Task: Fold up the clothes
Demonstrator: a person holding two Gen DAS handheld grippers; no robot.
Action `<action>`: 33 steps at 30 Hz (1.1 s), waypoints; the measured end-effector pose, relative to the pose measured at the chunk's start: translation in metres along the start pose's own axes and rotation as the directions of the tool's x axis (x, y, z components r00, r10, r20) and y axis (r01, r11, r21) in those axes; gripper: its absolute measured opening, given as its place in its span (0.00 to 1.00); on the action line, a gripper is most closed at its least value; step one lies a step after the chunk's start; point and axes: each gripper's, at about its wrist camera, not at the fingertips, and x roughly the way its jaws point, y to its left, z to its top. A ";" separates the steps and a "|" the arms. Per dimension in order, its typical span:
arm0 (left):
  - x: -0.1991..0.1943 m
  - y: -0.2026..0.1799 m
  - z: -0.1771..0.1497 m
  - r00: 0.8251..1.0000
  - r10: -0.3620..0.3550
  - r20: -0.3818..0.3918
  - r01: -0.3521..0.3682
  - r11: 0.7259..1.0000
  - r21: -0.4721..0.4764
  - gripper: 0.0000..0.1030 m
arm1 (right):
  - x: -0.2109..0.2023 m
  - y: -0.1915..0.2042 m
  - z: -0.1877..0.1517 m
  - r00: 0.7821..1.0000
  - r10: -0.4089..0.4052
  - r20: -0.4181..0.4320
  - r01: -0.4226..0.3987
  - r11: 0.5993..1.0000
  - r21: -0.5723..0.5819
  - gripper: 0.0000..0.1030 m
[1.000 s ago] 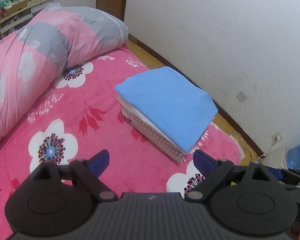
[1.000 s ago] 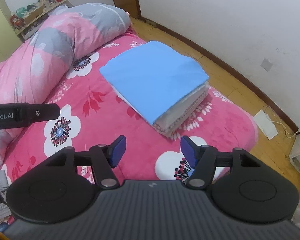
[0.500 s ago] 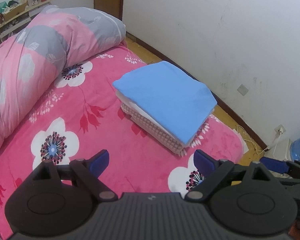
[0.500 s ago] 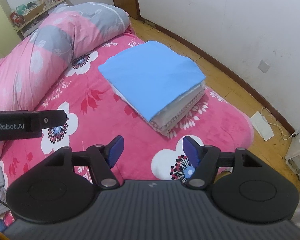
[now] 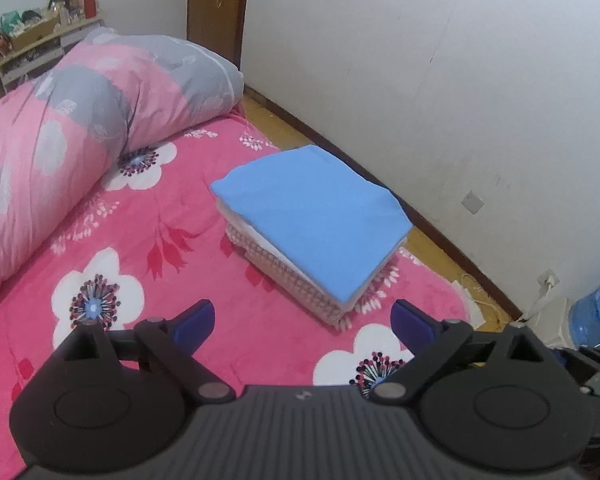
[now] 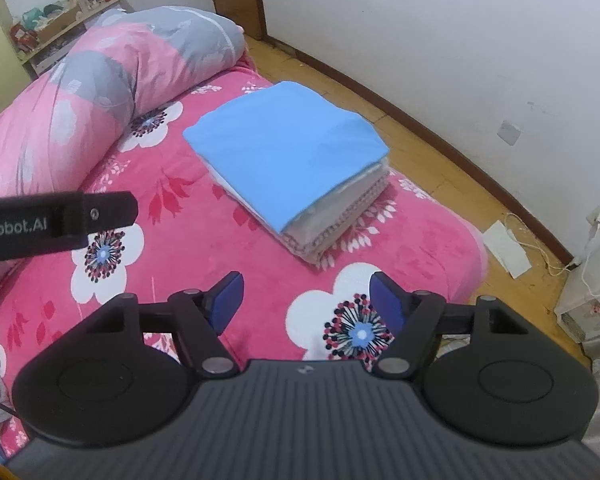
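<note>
**Folded clothes stacked on a pink bed, both grippers empty above it**

A neat stack of folded clothes [image 5: 312,232] lies on a bed [image 5: 172,280] covered in a bright pink blanket with large white flowers. The stack sits near the bed's right edge, close to the wooden floor [image 6: 432,160] and a white wall [image 5: 440,80]. A light blue garment [image 6: 284,148] forms the top layer; pale, white and pink-patterned layers show beneath it along the sides. A rolled pink and grey duvet [image 5: 80,128] runs along the far left of the bed, well apart from the stack.

The left gripper [image 5: 302,320] hovers over the blanket with its blue-tipped fingers spread wide and nothing between them. The right gripper [image 6: 306,296] also hangs above the blanket, short of the stack; its jaws are opening, and nothing is between its fingers.
</note>
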 end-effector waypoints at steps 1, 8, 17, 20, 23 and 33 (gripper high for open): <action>0.000 -0.003 -0.002 1.000 0.010 -0.009 -0.010 1.000 0.001 0.93 | -0.002 -0.001 -0.002 1.000 -0.004 0.000 0.004 1.000 0.002 0.69; 0.001 -0.014 -0.016 0.998 0.016 -0.053 -0.019 0.999 -0.039 0.90 | -0.009 -0.017 -0.017 0.999 -0.048 0.006 0.048 0.998 0.031 0.70; 0.004 -0.044 -0.044 0.997 0.025 -0.079 -0.023 0.999 0.022 0.84 | -0.013 -0.036 -0.033 0.995 -0.098 -0.005 0.098 0.994 0.041 0.73; 0.006 -0.050 -0.048 0.996 0.040 -0.080 -0.036 0.998 0.051 0.81 | -0.013 -0.043 -0.040 0.995 -0.103 -0.017 0.104 0.993 0.055 0.73; 0.007 -0.054 -0.050 0.996 0.046 -0.081 -0.042 0.998 0.054 0.81 | -0.013 -0.050 -0.046 0.993 -0.112 -0.030 0.114 0.991 0.069 0.73; 0.008 -0.063 -0.054 0.994 0.052 -0.098 -0.042 0.994 0.099 0.78 | -0.014 -0.062 -0.055 0.992 -0.123 -0.043 0.126 0.987 0.096 0.75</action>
